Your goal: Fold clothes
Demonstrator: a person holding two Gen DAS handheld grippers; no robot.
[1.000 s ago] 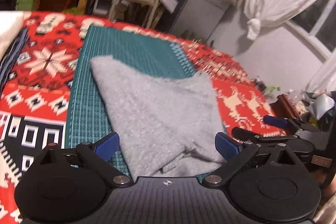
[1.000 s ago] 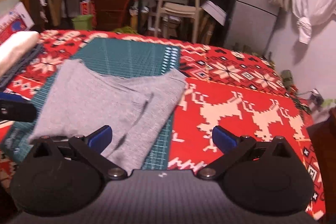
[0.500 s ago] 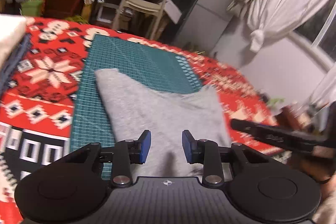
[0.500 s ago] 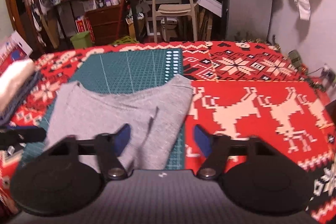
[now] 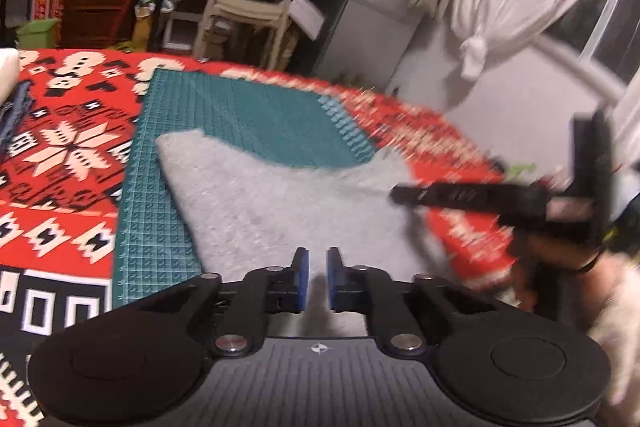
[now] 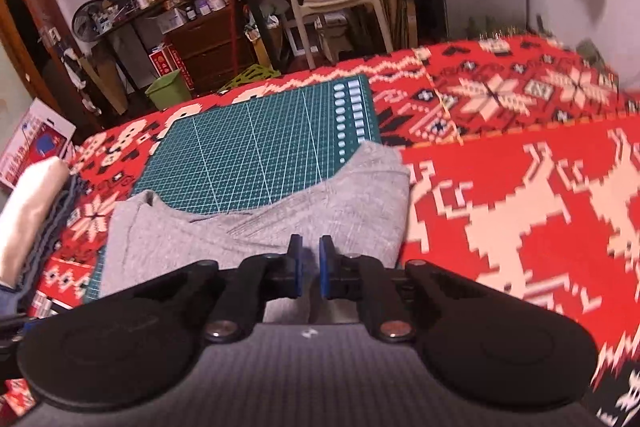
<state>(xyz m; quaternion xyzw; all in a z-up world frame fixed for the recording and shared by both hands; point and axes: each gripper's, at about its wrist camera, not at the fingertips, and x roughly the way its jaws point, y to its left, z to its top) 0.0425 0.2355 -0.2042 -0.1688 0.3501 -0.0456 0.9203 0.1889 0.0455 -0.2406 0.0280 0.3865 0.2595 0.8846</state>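
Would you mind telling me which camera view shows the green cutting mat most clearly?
The right wrist view: the green cutting mat is sharp there, with grid lines and far edge visible above the grey garment. The left wrist view shows the mat smeared by motion blur, its near part also under the garment.

Warm, moderately dim indoor light; dark vignette at the corners and strong fisheye bending of straight lines toward the edges. In the left wrist view, motion blur smears the red patterned blanket (image 5: 420, 131) and the right gripper (image 5: 400, 193). The right wrist view is sharper, softening at its right margin. The grey garment (image 6: 256, 231) carries soft, short shadows; no glare is visible.
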